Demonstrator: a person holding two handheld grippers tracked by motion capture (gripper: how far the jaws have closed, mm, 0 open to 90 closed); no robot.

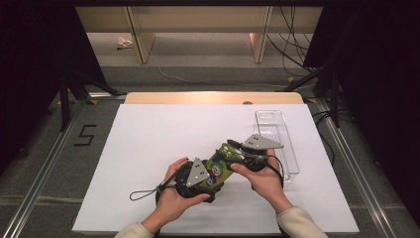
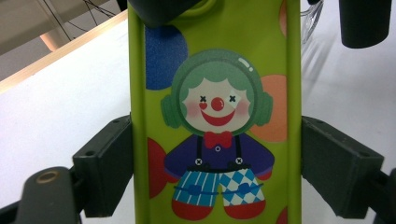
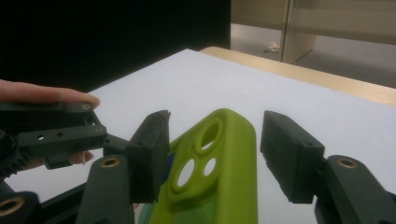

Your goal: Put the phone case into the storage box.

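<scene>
A lime-green phone case printed with a clown is held over the white table between both grippers. My left gripper is shut on its lower half, with both black pads pressing the case's long edges. My right gripper stands over the camera-hole end of the case. Its jaws straddle that end, the left pad close against the case and the right pad clear of it by a gap. In the right gripper view, the left gripper and a fingertip show at the left.
A clear plastic tray lies at the right side of the white tabletop, just beyond my right hand. A thin black cord loop trails left from the left gripper. Dark stands and cables sit on the floor around the table.
</scene>
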